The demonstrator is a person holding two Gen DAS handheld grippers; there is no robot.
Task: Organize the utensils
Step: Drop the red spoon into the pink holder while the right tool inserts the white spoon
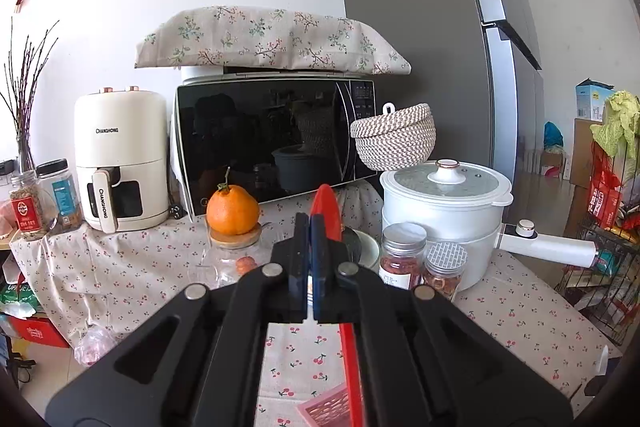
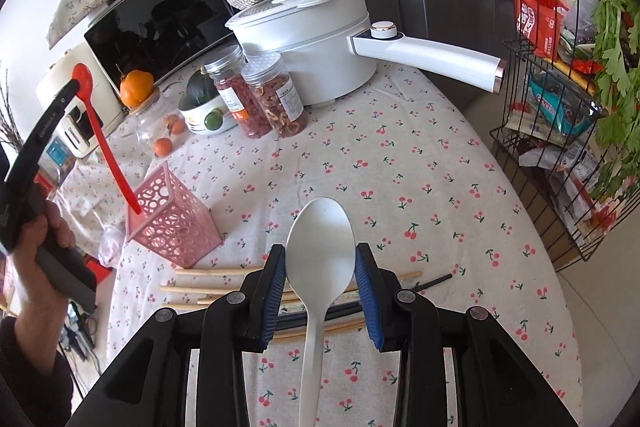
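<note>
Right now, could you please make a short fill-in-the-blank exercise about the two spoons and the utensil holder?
1. The left gripper holds a long plastic spoon of ____ colour.
2. The right gripper holds the white plastic spoon by its ____.
3. The perforated square utensil holder is ____ in colour.
4. The wooden chopsticks lie on the ____.

Missing words: red; bowl; pink; tablecloth

Right gripper (image 2: 320, 263) gripping white spoon (image 2: 320, 259), left gripper (image 2: 74, 83) holding red spoon (image 2: 100, 131) over pink holder (image 2: 176, 223)
</note>
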